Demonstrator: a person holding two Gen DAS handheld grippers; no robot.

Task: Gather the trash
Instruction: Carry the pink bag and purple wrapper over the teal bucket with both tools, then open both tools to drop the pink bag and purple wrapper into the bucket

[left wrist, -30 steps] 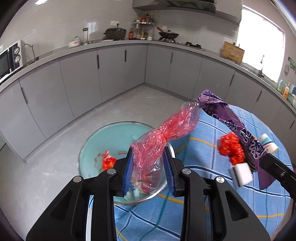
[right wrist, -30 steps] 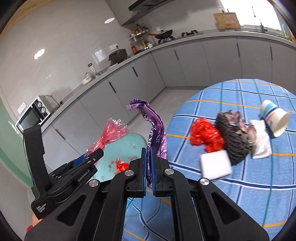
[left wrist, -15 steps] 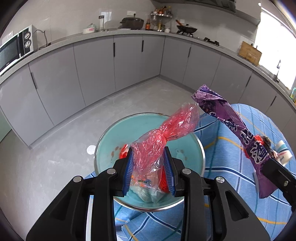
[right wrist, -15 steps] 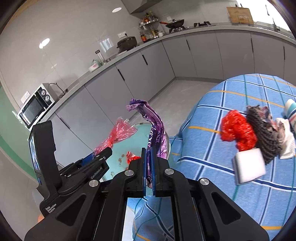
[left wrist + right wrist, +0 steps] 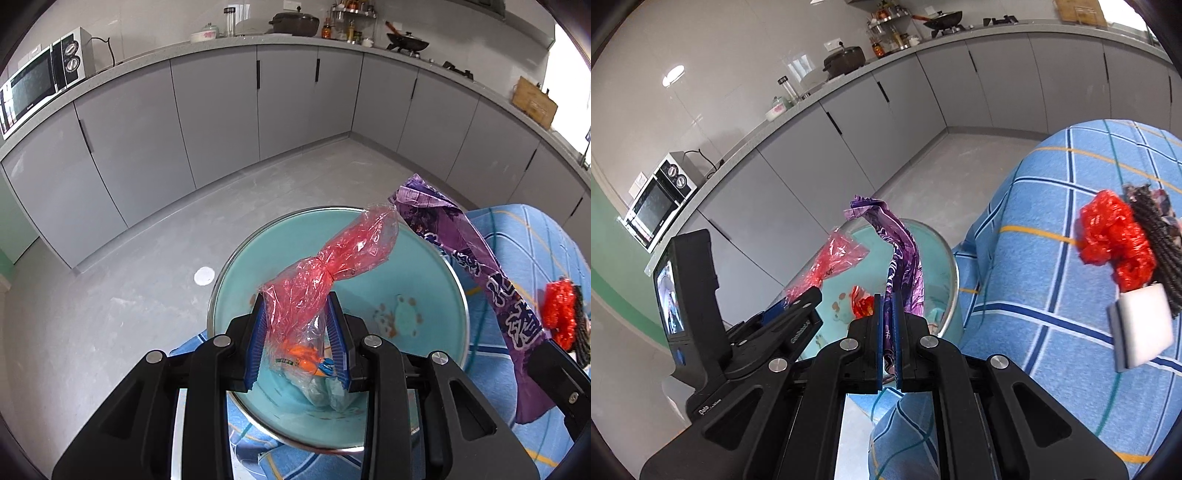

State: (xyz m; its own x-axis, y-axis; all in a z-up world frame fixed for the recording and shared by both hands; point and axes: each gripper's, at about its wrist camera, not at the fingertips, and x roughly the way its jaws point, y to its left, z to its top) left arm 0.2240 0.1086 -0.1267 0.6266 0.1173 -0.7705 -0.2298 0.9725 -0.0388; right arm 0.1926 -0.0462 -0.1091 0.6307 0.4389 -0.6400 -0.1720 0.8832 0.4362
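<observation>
My left gripper [image 5: 299, 332] is shut on a red and clear plastic bag [image 5: 325, 266] and holds it over the teal bin [image 5: 428, 266] beside the table. My right gripper [image 5: 888, 325] is shut on a purple wrapper [image 5: 901, 258], held above the bin's rim [image 5: 955, 280]. The wrapper also shows in the left wrist view [image 5: 476, 273]. The left gripper and its red bag [image 5: 831, 262] show at the left of the right wrist view. A red scrap [image 5: 862, 304] lies inside the bin.
On the blue checked tablecloth [image 5: 1034, 280] lie a red plastic clump [image 5: 1115, 240], a dark mesh scrubber [image 5: 1156, 229] and a white sponge [image 5: 1141, 332]. Grey kitchen cabinets [image 5: 221, 107] line the far walls across open floor.
Both grippers have moved left, away from the table's trash, so the red bag and the purple wrapper now hang over the teal bin. Both stay shut.
</observation>
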